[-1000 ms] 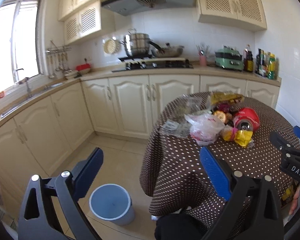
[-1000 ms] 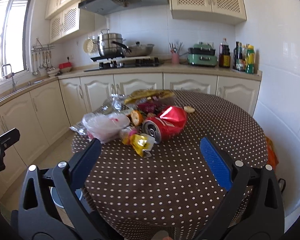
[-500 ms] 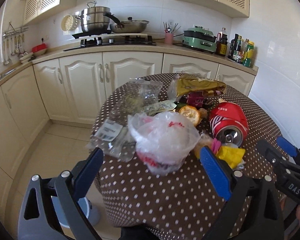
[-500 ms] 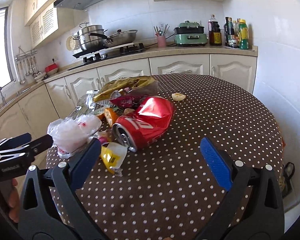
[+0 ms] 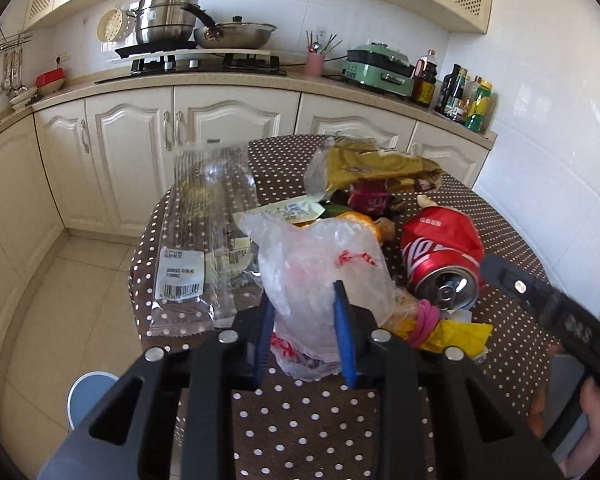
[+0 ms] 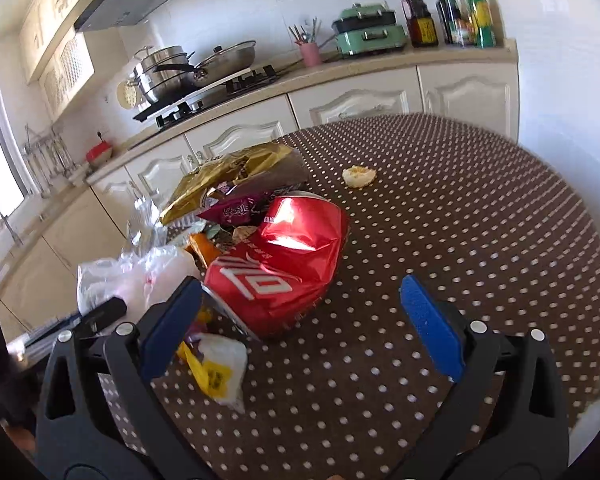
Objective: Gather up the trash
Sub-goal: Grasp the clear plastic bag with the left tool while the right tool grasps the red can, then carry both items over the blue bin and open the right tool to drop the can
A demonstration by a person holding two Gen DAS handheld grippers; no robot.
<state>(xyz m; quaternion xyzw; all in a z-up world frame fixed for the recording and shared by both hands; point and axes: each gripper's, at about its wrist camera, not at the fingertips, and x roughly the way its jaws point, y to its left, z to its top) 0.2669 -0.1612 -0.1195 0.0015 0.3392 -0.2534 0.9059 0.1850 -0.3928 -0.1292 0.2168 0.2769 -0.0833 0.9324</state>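
Left gripper: left gripper (image 5: 304,320) has its 2 blue pads narrowed and closing on the crumpled clear plastic bag with red print (image 5: 320,268), which sits between them; the film bulges ahead of the tips.
Right gripper: right gripper (image 6: 300,320) stands wide and holds nothing; the crushed red aluminium drink can (image 6: 278,272) lies between its pads and just ahead, nearer the left pad.
Other trash: a gold foil snack packet (image 5: 374,166) and a flat clear wrapper with a barcode label (image 5: 196,248) lie beyond the left gripper on the brown polka-dot tablecloth (image 5: 300,424).
Bin: a pale blue round bin (image 5: 86,394) stands on the floor, below and left of the left gripper.
Doing it well: gather enough film before lifting, since thin plastic likely slips; lift slowly so neighbouring scraps stay put.
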